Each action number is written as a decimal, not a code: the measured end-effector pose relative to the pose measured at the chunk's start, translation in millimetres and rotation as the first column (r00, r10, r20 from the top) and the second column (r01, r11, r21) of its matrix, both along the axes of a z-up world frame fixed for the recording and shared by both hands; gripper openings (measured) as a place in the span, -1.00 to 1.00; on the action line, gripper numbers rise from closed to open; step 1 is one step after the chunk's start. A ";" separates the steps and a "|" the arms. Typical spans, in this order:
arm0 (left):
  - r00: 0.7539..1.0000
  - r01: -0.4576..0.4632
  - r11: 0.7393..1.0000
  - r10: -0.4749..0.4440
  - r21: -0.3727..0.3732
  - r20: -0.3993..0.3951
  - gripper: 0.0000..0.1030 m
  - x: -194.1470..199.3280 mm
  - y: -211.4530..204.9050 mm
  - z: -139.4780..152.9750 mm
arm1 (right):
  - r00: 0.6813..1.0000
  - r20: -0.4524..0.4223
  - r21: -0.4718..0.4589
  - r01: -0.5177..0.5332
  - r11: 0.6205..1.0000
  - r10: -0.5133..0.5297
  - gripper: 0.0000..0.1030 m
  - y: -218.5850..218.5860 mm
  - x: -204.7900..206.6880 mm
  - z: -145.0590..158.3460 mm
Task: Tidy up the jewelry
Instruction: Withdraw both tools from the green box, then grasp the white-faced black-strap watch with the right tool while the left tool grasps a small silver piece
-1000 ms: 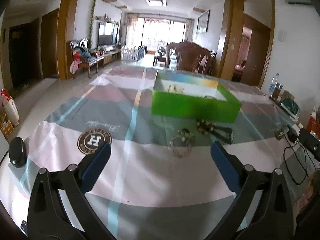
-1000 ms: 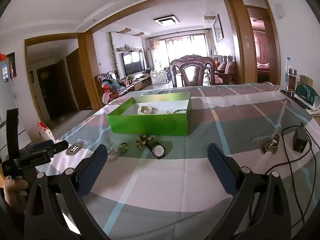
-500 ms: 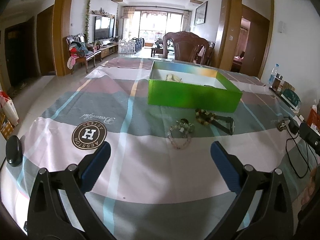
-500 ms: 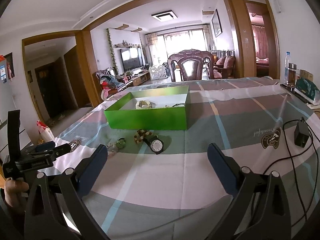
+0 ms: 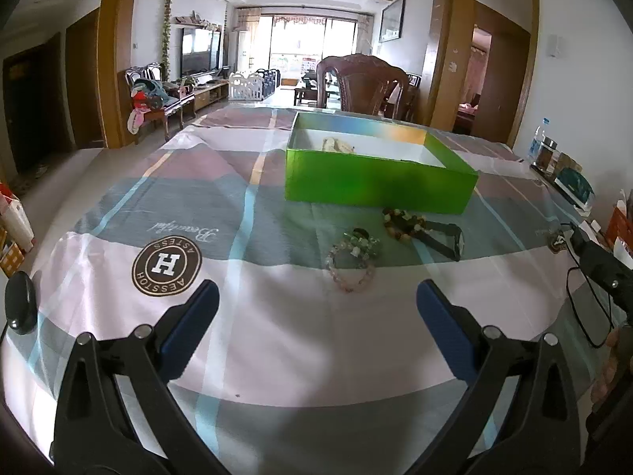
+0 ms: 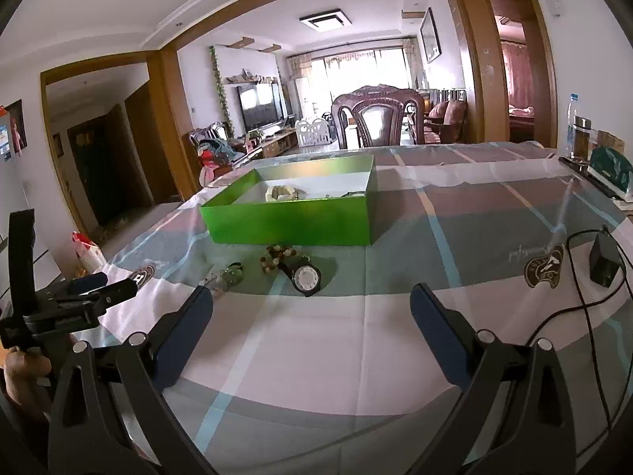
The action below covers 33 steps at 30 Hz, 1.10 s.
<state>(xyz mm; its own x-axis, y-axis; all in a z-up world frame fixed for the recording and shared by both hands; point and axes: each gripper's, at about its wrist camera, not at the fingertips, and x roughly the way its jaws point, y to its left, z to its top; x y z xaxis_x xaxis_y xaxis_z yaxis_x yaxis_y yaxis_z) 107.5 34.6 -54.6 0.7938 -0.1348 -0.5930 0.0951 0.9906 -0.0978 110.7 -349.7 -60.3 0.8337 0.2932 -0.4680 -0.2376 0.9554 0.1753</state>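
Green cardboard marks your target: the green box [image 5: 379, 188] sits open-topped on the checked tablecloth [image 5: 237, 206], ahead of both tools, and a pale bracelet [image 6: 281, 193] already lies on its white floor. Just in front of the box's near wall three loose pieces rest on the cloth. The clear bead bracelet [image 5: 351, 267] is nearest your left gripper [image 5: 316, 304], with a small green-and-white bead piece [image 5: 361, 242] touching its far edge. To the right of those, a brown bead bracelet [image 5: 403, 223] lies against the strap of a black wristwatch [image 6: 305, 276], whose white dial faces up.

Your left gripper hovers above the cloth with its jaws spread wide and nothing between them; the clear bracelet lies ahead of the gap, well apart from both fingers. Your right gripper [image 6: 311, 304] is likewise wide open and empty, with the watch just ahead of it. A black charger [image 6: 603, 263] and its cable lie off to your right.
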 end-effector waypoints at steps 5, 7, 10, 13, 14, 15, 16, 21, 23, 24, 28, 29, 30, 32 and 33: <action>1.000 0.012 1.000 -0.012 -0.001 -0.007 0.92 1.9 -1.7 -1.6 | 0.998 -0.033 -0.060 -0.048 0.997 0.046 0.90 10.8 20.4 -5.9; 1.000 0.019 1.000 -0.019 0.001 -0.013 0.92 3.7 -3.1 -3.8 | 0.995 -0.070 -0.103 -0.081 0.991 0.074 0.90 19.6 39.5 -9.3; 0.999 0.021 1.000 -0.021 0.007 -0.026 0.92 7.1 -5.0 -7.8 | 0.984 -0.134 -0.169 -0.140 0.976 0.118 0.90 35.7 73.1 -20.0; 0.999 0.025 1.000 -0.024 0.010 -0.036 0.92 10.5 -5.8 -9.1 | 0.970 -0.196 -0.197 -0.185 0.963 0.146 0.90 49.1 105.2 -32.9; 0.999 0.027 1.000 -0.026 0.013 -0.037 0.92 11.8 -6.6 -9.1 | 0.965 -0.212 -0.195 -0.193 0.962 0.151 0.89 51.2 113.6 -36.7; 0.999 0.028 0.999 -0.027 0.015 -0.038 0.92 12.5 -6.8 -9.5 | 0.960 -0.233 -0.198 -0.203 0.959 0.155 0.89 54.0 123.4 -40.8; 0.999 0.030 0.999 -0.029 0.017 -0.042 0.92 14.4 -6.8 -9.9 | 0.955 -0.249 -0.202 -0.215 0.955 0.162 0.88 56.9 129.9 -44.8; 0.997 0.046 0.998 -0.044 0.034 -0.061 0.92 27.2 -12.6 -11.1 | 0.923 -0.335 -0.176 -0.260 0.950 0.190 0.59 63.5 157.4 -65.3; 0.996 0.058 0.998 -0.055 0.039 -0.071 0.92 34.3 -16.1 -12.5 | 0.912 -0.357 -0.154 -0.271 0.950 0.202 0.35 63.1 159.3 -68.4; 0.995 0.069 0.997 -0.065 0.045 -0.081 0.92 40.0 -19.5 -13.8 | 0.907 -0.365 -0.148 -0.281 0.948 0.212 0.11 63.3 159.2 -69.4; 0.989 0.114 0.991 -0.108 0.063 -0.100 0.92 61.2 -33.9 -14.1 | 0.895 -0.370 -0.104 -0.305 0.947 0.248 -0.34 57.8 146.4 -64.4; 0.988 0.124 0.990 -0.116 0.071 -0.106 0.92 65.9 -37.8 -14.6 | 0.897 -0.364 -0.096 -0.303 0.948 0.250 -0.34 54.9 141.1 -61.9; 0.985 0.142 0.985 -0.132 0.093 -0.113 0.92 74.6 -45.2 -14.4 | 0.901 -0.355 -0.085 -0.298 0.951 0.251 -0.34 51.5 134.4 -59.1; 0.982 0.160 0.981 -0.147 0.112 -0.121 0.92 86.5 -52.8 -14.5 | 0.905 -0.340 -0.058 -0.292 0.955 0.256 -0.34 43.7 121.2 -53.2; 0.979 0.167 0.979 -0.151 0.115 -0.136 0.92 97.2 -57.0 -15.1 | 0.907 -0.334 -0.048 -0.288 0.956 0.256 -0.34 40.8 116.5 -51.1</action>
